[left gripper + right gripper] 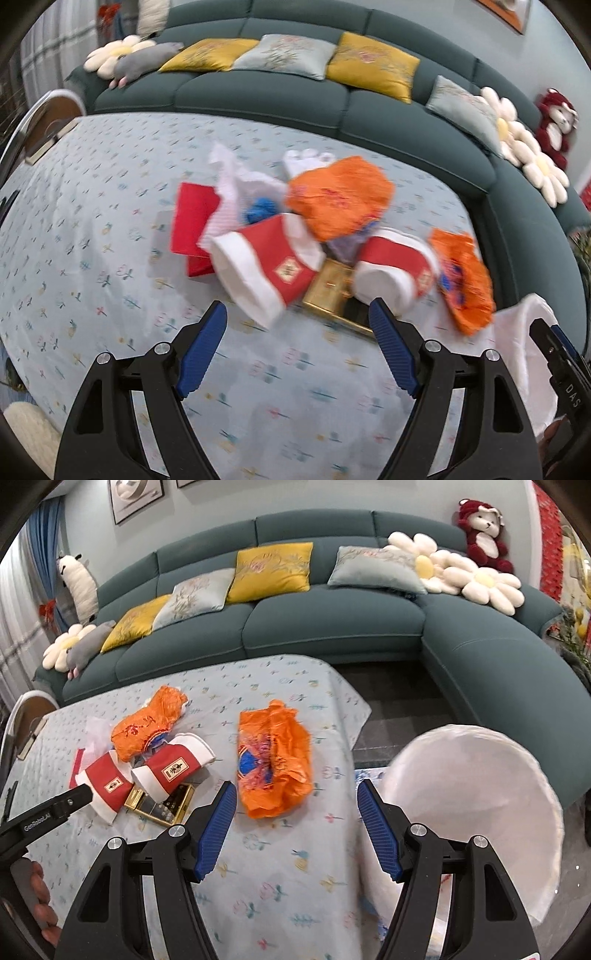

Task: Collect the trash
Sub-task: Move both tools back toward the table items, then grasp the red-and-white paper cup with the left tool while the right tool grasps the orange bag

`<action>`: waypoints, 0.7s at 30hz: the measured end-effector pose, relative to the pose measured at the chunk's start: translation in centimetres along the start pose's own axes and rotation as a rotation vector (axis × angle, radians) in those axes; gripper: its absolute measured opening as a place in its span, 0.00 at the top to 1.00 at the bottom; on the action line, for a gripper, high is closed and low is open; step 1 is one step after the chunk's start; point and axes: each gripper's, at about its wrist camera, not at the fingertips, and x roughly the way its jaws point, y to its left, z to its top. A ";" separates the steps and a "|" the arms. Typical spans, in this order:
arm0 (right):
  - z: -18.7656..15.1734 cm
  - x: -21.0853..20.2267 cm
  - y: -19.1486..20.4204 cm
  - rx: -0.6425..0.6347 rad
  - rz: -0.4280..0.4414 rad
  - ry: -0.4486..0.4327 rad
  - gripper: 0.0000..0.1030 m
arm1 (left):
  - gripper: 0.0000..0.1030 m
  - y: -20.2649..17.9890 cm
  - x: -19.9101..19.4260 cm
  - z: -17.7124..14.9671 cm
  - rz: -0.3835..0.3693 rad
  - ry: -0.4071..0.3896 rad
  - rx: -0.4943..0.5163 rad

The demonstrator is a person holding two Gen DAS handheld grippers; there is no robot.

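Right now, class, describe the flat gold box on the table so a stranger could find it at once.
Start at the flower-print tablecloth in front of the teal sofa. In the litter pile at its left lie two red-and-white paper cups. The flat gold box lies partly under them, the only shiny, hard-edged rectangle among crumpled orange bags.

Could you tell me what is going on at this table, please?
A person holds a gripper in each hand over a table strewn with trash. Both the left gripper and right gripper are open and empty. Two red paper cups, two orange bags and a gold box lie uncollected; a white-lined bin waits beside the table.
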 end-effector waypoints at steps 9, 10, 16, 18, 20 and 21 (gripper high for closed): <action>0.8 5.0 2.3 -0.026 -0.013 0.057 0.37 | 0.27 3.0 3.7 1.7 0.031 0.031 -0.048; 0.9 5.3 2.4 -0.027 -0.016 0.060 0.37 | 0.27 3.1 4.1 1.7 0.033 0.035 -0.049; 1.5 8.2 2.5 -0.026 -0.034 0.092 0.37 | 0.31 3.0 6.0 1.8 0.020 0.060 -0.049; 1.5 9.1 2.4 -0.023 -0.035 0.104 0.37 | 0.38 2.8 6.3 1.8 0.014 0.069 -0.044; 1.5 9.7 2.5 -0.027 -0.035 0.113 0.37 | 0.43 2.5 6.7 1.7 0.004 0.080 -0.040; 1.4 10.1 2.6 -0.032 -0.034 0.121 0.37 | 0.45 2.5 6.8 1.6 0.001 0.079 -0.039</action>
